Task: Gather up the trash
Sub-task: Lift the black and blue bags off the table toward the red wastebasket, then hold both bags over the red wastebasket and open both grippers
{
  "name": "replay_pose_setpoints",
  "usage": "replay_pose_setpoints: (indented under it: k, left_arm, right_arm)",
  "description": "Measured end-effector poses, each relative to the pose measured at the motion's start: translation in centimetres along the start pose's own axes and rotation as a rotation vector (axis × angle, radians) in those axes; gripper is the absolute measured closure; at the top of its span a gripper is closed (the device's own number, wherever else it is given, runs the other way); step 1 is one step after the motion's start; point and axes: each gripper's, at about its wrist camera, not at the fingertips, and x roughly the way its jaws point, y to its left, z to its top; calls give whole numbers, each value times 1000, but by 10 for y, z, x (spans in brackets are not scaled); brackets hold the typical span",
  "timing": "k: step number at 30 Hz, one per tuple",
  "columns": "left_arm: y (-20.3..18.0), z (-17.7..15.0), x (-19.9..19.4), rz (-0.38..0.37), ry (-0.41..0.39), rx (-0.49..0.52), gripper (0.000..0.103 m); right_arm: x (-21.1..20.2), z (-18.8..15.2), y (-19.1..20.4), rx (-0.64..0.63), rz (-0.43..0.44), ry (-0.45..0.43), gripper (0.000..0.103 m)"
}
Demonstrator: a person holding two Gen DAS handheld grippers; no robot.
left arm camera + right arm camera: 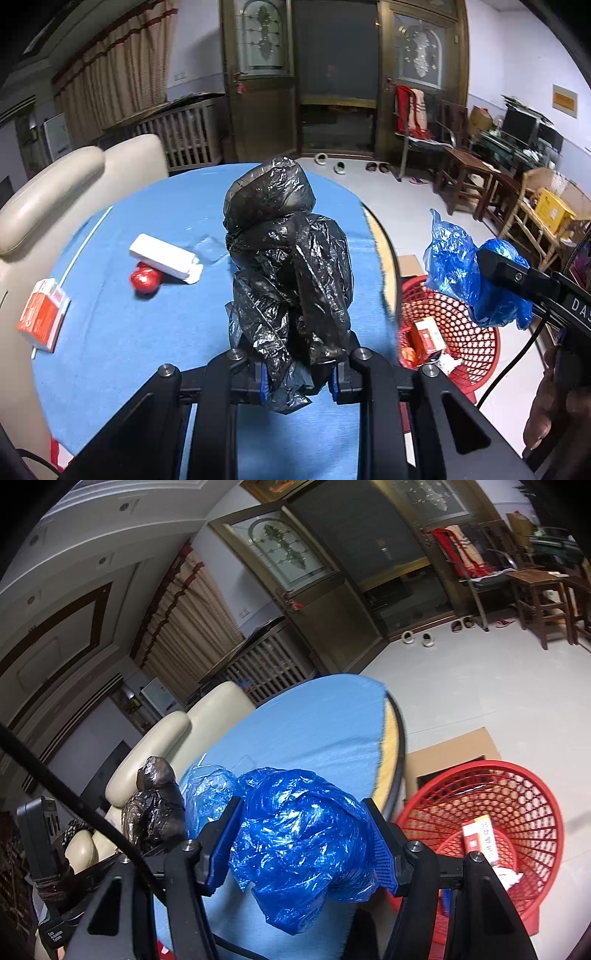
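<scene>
My left gripper (297, 376) is shut on a crumpled black plastic bag (284, 258) and holds it above the blue-covered round table (129, 332). My right gripper (301, 843) is shut on a crumpled blue plastic bag (299, 838), up in the air beside the table edge; the blue bag also shows in the left wrist view (465, 273). The black bag shows at the left in the right wrist view (155, 808). A red mesh basket (517, 786) stands on the floor to the right of the table, with an orange carton (480, 836) and white paper in it.
On the table lie a white box (164, 256), a red ball-like wrapper (144, 279) and a red-and-white carton (42, 314). A cream sofa (48, 206) borders the table's left side. A cardboard box (454, 749) sits behind the basket. Wooden chairs stand at far right.
</scene>
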Motion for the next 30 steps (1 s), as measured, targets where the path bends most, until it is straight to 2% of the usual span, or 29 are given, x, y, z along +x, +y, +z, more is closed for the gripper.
replay_pose_setpoints:
  k: [9, 18, 25, 30]
  left_arm:
    - [-43, 7, 18, -78, 23, 68, 78]
    - [-87, 11, 39, -160, 52, 141, 78]
    - [-100, 11, 50, -188, 76, 157, 79]
    - [-105, 11, 56, -209, 92, 165, 79]
  right_arm:
    - [-25, 1, -36, 48, -104, -35, 37]
    - [-28, 2, -73, 85, -208, -18, 37]
    - [-29, 0, -101, 123, -266, -3, 37]
    - [-30, -1, -106, 138, -282, 1, 37]
